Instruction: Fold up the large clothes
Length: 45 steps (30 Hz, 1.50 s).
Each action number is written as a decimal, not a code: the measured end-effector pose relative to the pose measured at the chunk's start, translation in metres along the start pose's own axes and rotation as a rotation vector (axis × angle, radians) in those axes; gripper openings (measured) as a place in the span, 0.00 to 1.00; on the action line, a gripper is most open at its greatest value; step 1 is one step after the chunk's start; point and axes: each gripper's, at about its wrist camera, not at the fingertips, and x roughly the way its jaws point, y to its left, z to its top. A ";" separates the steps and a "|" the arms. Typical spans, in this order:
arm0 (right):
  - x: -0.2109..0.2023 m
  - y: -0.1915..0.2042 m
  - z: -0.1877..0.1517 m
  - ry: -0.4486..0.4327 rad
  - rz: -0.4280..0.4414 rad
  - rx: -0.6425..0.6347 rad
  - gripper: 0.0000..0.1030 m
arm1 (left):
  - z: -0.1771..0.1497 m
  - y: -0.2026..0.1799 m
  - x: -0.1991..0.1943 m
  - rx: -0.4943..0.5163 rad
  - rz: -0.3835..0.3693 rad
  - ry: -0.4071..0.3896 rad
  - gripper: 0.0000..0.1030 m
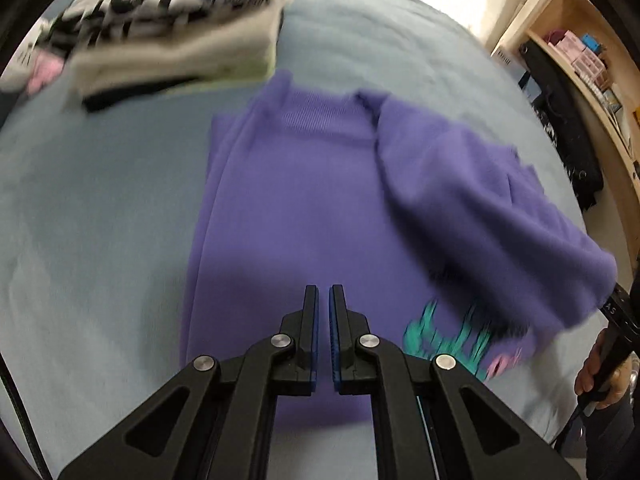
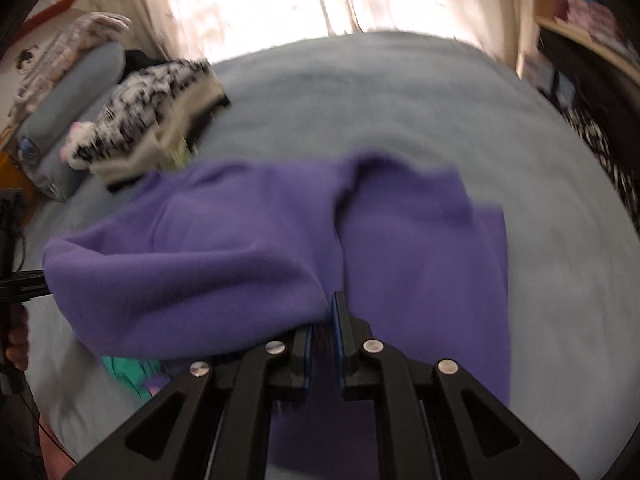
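Note:
A purple sweater lies flat on the light blue bed, with a teal and pink print near its hem. In the left wrist view my left gripper hovers over the sweater's lower half, shut, with nothing visible between its fingers. The sweater's right side is lifted as a flap that runs up to my right gripper, held by a hand. In the right wrist view the right gripper is shut on that purple flap, which drapes over its left finger.
A stack of folded clothes with a black-and-white patterned piece on top sits at the bed's far left, touching the sweater's collar end. A blue pillow lies beyond it. A wooden shelf and dark hanging clothes stand along the right.

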 end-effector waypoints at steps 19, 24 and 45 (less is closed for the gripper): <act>-0.043 0.033 -0.050 0.033 0.274 0.181 0.37 | -0.028 -0.042 -0.032 -0.017 -0.320 -0.006 0.65; -0.037 0.055 -0.052 0.032 0.262 0.109 0.37 | -0.002 -0.055 -0.036 -0.044 -0.381 -0.013 0.66; 0.017 0.085 -0.055 0.065 0.310 -0.024 0.37 | 0.033 -0.084 0.077 -0.151 -0.500 0.231 0.64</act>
